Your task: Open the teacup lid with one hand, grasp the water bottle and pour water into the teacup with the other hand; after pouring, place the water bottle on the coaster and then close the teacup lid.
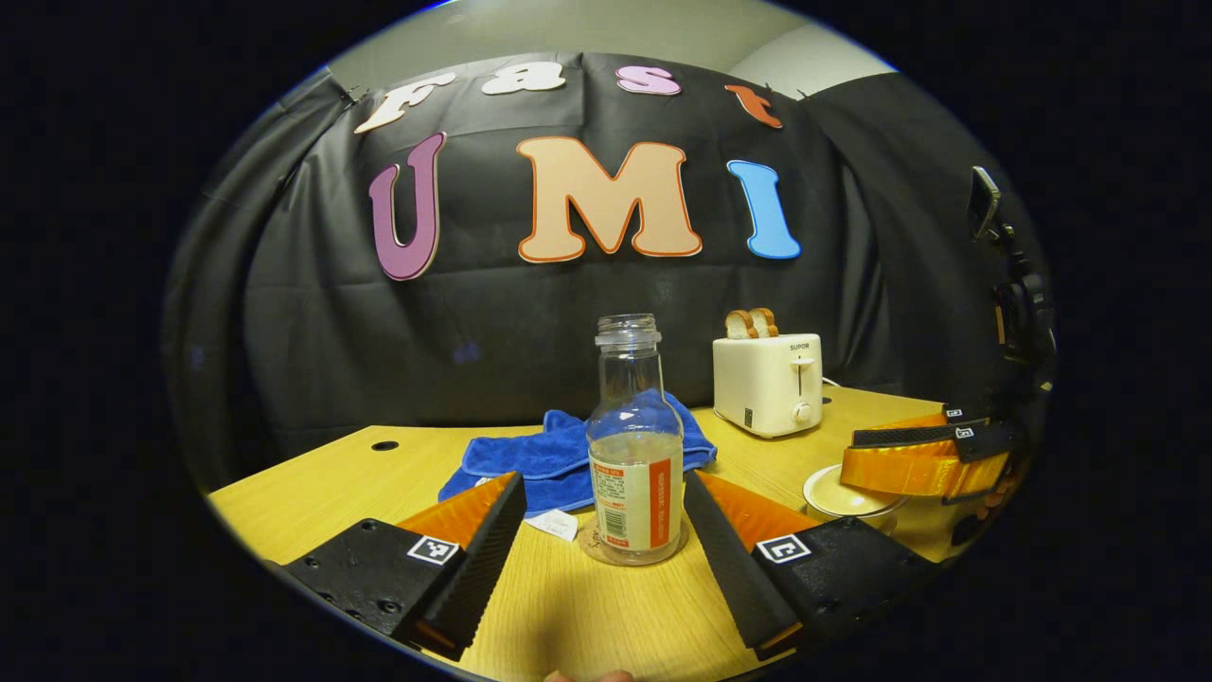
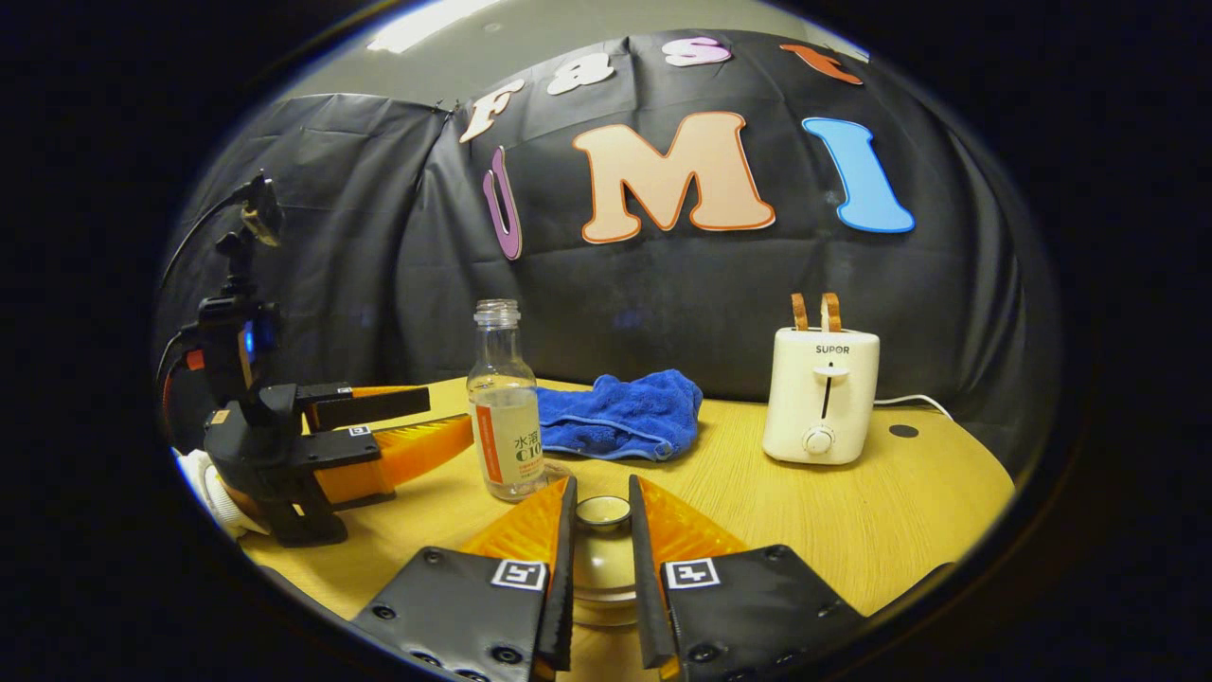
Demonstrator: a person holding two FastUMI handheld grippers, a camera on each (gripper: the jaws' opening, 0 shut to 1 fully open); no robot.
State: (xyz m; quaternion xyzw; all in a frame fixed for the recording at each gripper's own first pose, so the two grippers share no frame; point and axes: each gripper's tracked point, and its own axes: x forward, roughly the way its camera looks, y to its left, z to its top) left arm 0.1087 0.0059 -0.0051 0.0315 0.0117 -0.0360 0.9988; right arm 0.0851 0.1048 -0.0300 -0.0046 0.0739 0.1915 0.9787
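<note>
Standing water bottle (image 1: 634, 445), neck upward.

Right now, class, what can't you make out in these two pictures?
1. Teacup body: right gripper view, mostly hidden by the right gripper jaws.
2. Whether those jaws press the lid knob: gap too small.
3. Water bottle label: left gripper view, too small.
</note>
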